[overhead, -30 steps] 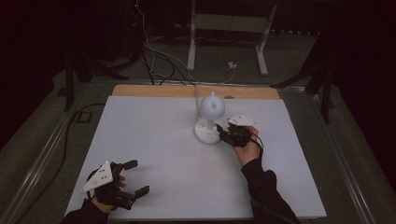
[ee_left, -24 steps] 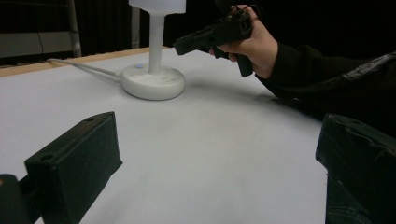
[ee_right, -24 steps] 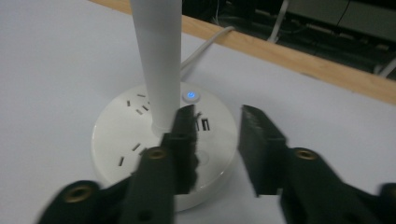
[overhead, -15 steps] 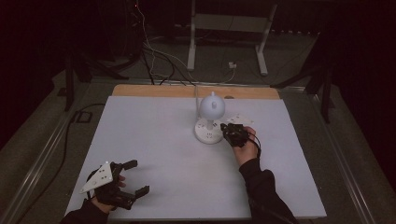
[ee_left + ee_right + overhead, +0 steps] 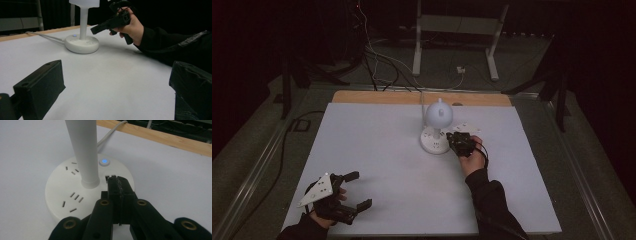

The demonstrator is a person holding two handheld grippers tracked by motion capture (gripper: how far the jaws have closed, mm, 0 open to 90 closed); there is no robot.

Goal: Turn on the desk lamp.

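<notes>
My right gripper is clamped empty over the lamp base mid-table, left gripper wide – top-heavy, slick plastic lamp – I'd take the stiff stem

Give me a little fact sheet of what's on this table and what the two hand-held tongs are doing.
Table: white top, wooden strip at the far edge
Lamp: white desk lamp on a round base with sockets
Button: small button on the base, glowing blue
Right tongs: shut, tips over the base near the button, holding nothing
Left tongs: open, empty, near the front left corner
</notes>
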